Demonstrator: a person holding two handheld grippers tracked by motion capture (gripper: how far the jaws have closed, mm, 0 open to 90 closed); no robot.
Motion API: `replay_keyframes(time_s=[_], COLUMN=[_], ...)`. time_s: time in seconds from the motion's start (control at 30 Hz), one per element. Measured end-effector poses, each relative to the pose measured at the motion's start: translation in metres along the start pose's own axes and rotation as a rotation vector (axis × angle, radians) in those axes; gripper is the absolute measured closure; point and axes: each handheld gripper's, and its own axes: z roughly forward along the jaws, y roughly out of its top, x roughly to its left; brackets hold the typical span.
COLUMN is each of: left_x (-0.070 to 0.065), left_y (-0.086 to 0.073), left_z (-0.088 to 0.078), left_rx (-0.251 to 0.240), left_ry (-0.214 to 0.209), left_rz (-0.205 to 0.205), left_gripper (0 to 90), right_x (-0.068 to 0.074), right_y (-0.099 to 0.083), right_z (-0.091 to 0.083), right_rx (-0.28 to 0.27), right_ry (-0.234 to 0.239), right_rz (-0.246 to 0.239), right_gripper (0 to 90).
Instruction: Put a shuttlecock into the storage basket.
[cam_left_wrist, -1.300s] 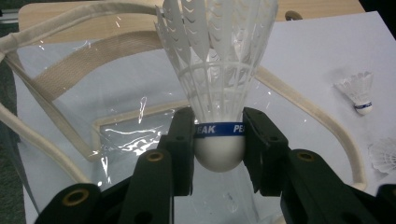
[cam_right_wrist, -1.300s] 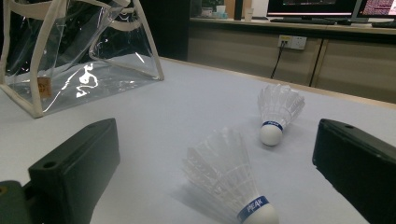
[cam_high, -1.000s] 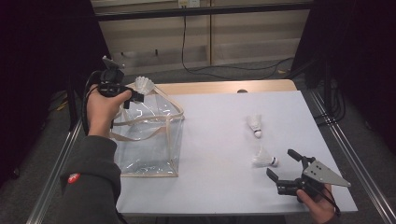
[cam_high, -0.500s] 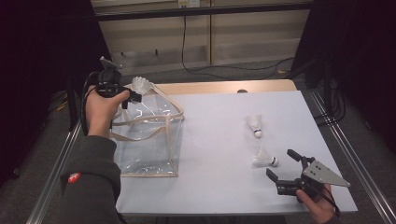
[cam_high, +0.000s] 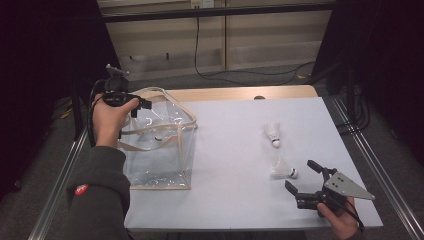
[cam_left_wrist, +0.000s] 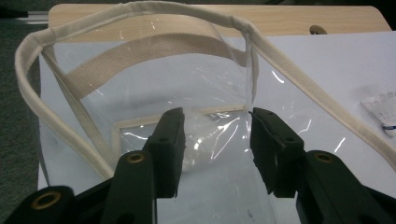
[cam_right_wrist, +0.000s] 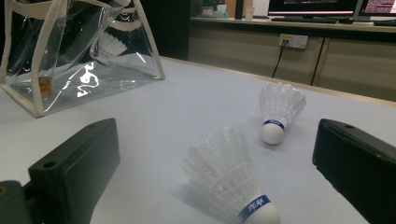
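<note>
1. The left gripper (cam_high: 131, 106) was held above the mouth of the clear bag (cam_high: 160, 160), at its far left corner. Its jaws had just been opening and were seen parted, with nothing pressed between the pads.
2. In the left gripper view, the cream-trimmed rim (cam_left_wrist: 140, 9) of the bag was curved beyond the fingertips, and the bag's clear wall and base were seen through the gap between the jaws. A pale shape – apparently a shuttlecock – lay in the bag by the left finger (cam_left_wrist: 169, 144), though it was too blurred to be made out surely.
3. The right gripper (cam_high: 305, 176) was held low over the white table (cam_high: 235, 150), with its jaws spread wide and nothing gripped.
4. The near shuttlecock (cam_right_wrist: 231, 179) was lying on its side just ahead of the right fingertips – between the jaws in the right gripper view, touched by neither.
5. The far shuttlecock (cam_right_wrist: 279, 109) was lying beyond it, nearer the right-hand finger, cork toward the gripper.
</note>
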Motion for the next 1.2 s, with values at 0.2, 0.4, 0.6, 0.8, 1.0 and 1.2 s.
replay_keyframes(time_s=[0.2,0.4,0.6,0.8,1.0,1.2], left_x=[-0.004,-0.009,-0.016,-0.02,-0.025,-0.032], left_y=[-0.001,-0.001,0.0,0.0,-0.003,-0.004], left_z=[-0.001,-0.005,-0.011,-0.016,-0.016,-0.017], left_rx=[-0.001,0.008,0.011,0.011,0.024,0.021], left_ry=[-0.023,-0.06,-0.096,-0.139,-0.16,-0.194], left_rz=[0.015,0.032,0.058,0.065,0.083,0.089], left_gripper=[53.1,48.4,45.4,42.0,38.4,33.7], right_x=[0.0,0.0,0.001,0.001,0.0,0.0], right_y=[0.0,0.0,0.0,0.0,0.0,0.001], right_z=[0.0,-0.001,0.0,0.0,-0.001,-0.001], right_rx=[-0.003,-0.004,-0.005,-0.005,-0.005,-0.007], right_ry=[0.001,-0.001,0.002,0.001,0.001,0.002], right_rz=[-0.003,-0.003,-0.001,-0.002,-0.004,-0.008], right_gripper=[0.7,0.7,0.7,0.7,0.7,0.6])
